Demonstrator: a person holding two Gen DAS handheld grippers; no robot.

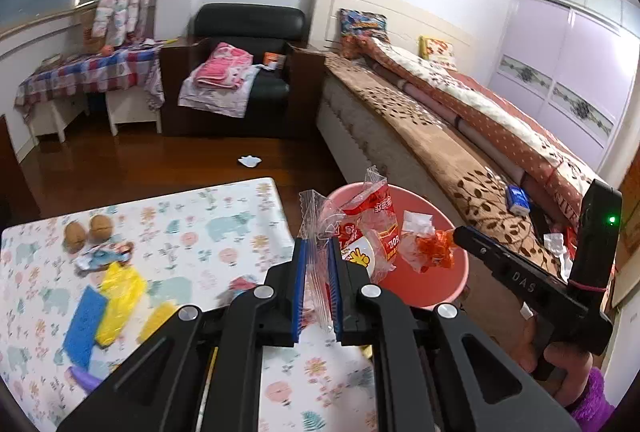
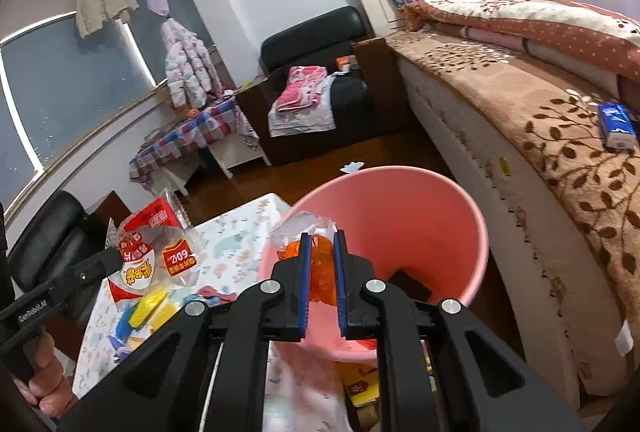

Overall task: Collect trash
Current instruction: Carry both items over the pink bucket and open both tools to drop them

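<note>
My left gripper (image 1: 318,268) is shut on a clear and red snack bag (image 1: 366,228) and holds it over the near rim of the pink bin (image 1: 444,284). The bag also shows in the right wrist view (image 2: 150,252). My right gripper (image 2: 322,272) is shut on an orange and clear wrapper (image 2: 320,272) above the pink bin (image 2: 400,212); this wrapper shows in the left wrist view (image 1: 432,250) at the right gripper's tip. A dark item (image 2: 410,286) lies inside the bin.
The floral table (image 1: 180,224) holds two walnuts (image 1: 88,230), a crumpled wrapper (image 1: 104,256), yellow wrappers (image 1: 120,292) and a blue sponge (image 1: 84,324). A bed (image 1: 440,136) runs along the right with a blue tissue pack (image 2: 618,124). White paper (image 1: 249,161) lies on the floor.
</note>
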